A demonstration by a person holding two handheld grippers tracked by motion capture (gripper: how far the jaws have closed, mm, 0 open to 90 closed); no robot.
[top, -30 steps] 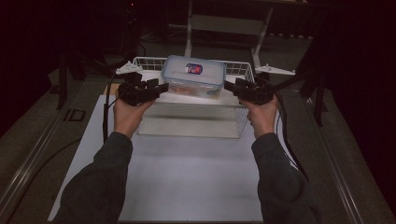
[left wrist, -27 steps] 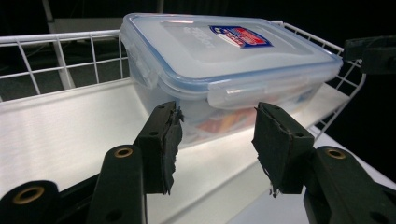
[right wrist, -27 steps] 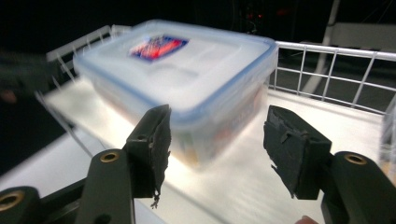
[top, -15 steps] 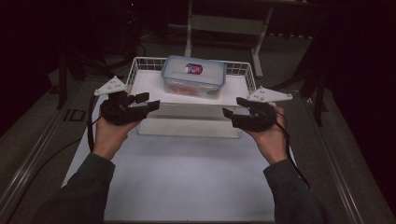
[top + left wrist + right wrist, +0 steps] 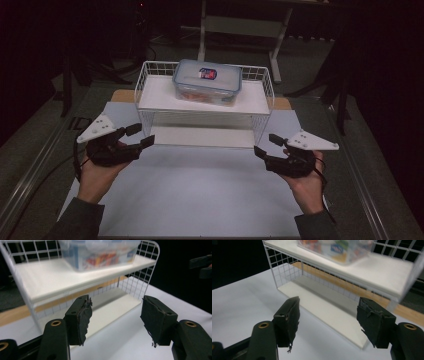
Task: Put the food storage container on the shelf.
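Observation:
A clear plastic box with a blue lid (image 5: 207, 80) stands on the top shelf of a white wire rack (image 5: 150, 97). My left gripper (image 5: 140, 136) hovers over the white mat at the rack's near left corner. Its jaws have just been opening and nothing is between them. My right gripper (image 5: 267, 144) sits at the near right corner, also still widening and empty. The left gripper view looks past its open gripper (image 5: 116, 317) at the rack (image 5: 50, 277) and the box (image 5: 100, 255). The right gripper view shows its open gripper (image 5: 328, 320) before the rack (image 5: 382, 272) and box (image 5: 334, 250).
A white mat (image 5: 200, 195) covers the table in front of the rack. A wooden strip (image 5: 122, 95) runs behind the rack. A pale stand (image 5: 240, 25) rises at the back, and dark floor surrounds the table. The rack's lower shelf (image 5: 200, 136) is bare.
Both hands have drawn back from the box's sides toward the person, spread apart and sunk to the mat. The left jaws have opened from nearly shut.

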